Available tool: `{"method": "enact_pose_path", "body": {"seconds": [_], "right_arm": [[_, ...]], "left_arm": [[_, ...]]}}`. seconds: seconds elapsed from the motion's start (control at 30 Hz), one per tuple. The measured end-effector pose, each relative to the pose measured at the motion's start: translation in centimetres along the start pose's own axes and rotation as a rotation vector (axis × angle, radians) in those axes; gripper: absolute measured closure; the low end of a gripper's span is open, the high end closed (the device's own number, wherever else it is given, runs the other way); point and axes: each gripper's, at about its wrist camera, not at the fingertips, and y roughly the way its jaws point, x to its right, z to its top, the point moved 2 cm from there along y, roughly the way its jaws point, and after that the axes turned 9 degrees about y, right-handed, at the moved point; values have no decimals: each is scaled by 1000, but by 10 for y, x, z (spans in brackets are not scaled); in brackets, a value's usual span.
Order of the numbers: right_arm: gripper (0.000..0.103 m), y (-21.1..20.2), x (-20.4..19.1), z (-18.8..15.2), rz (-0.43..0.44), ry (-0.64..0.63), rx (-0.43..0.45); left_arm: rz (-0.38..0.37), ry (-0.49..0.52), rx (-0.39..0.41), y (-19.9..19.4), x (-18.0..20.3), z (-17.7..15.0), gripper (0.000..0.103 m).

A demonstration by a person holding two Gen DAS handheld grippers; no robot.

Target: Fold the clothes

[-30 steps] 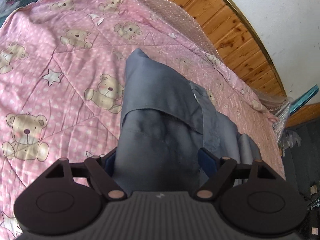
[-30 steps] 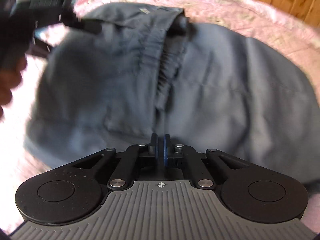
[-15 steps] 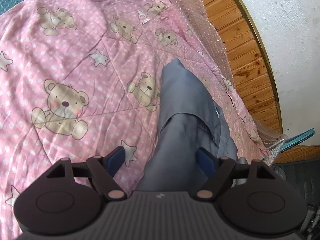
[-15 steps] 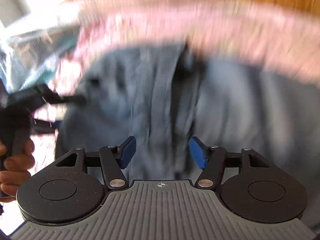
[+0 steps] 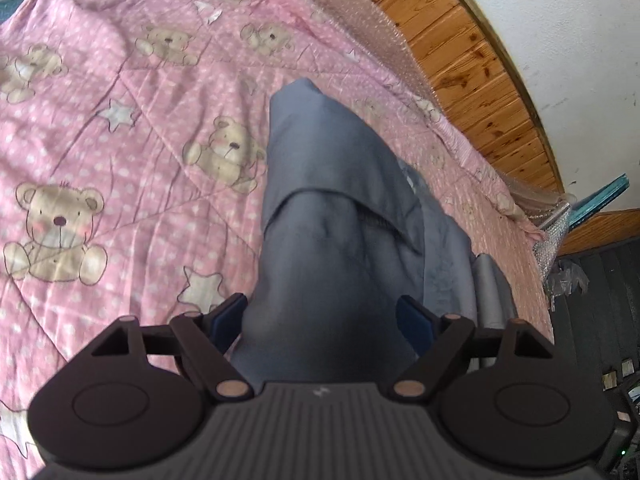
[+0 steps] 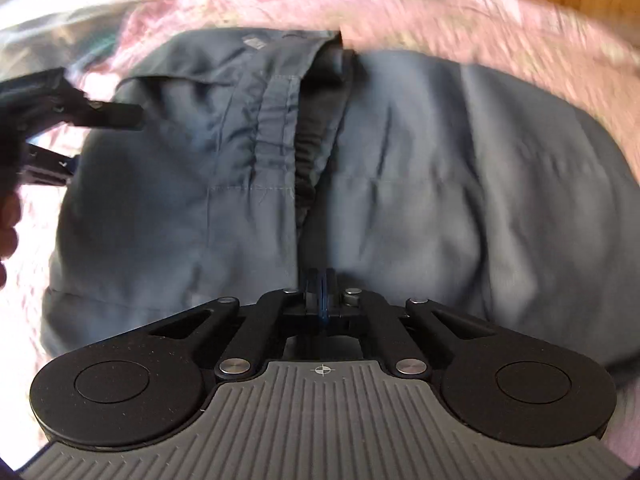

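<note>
A grey-blue garment [image 5: 332,208] lies bunched on a pink teddy-bear quilt [image 5: 120,160]. My left gripper [image 5: 322,318] stands open, and a thick roll of the cloth runs between its blue pads. In the right wrist view the garment [image 6: 420,160] spreads wide, its gathered waistband and a dark fold running down the middle. My right gripper [image 6: 320,280] is shut, pads together where that fold reaches the near edge, pinching the cloth. The left gripper [image 6: 100,142] shows at the garment's left edge, held by a person's hand [image 6: 8,232].
The quilt [image 6: 440,16] covers a bed that ends at a wooden wall panel [image 5: 472,64] with white wall above. Bubble wrap [image 5: 360,12] lies along the far edge. Dark floor [image 5: 600,320] and a teal object [image 5: 600,196] are at the right.
My right gripper opened and shut again on the fold at the garment's near edge. The left gripper's view swung over the quilt and back; its jaws stayed wide.
</note>
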Motion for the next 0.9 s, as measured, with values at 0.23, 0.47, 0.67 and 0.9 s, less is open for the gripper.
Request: {"method": "enact_pose_path", "body": {"seconds": [0.23,0.47,0.67,0.9], "right_arm": [[85,-44,-15,37,-25,9,131],[63,-1,-5,27,124,71,-67],[15,-82,126,52,-1,302,226],[32,-40,264,28,116,530,22]], "left_arm": [[19,6,0,2,9,-2,20],[158,139,-62,3,33,1,23],[363,272,-2,-42,61,9,23],[371,320,71,-44,153,40,21]]}}
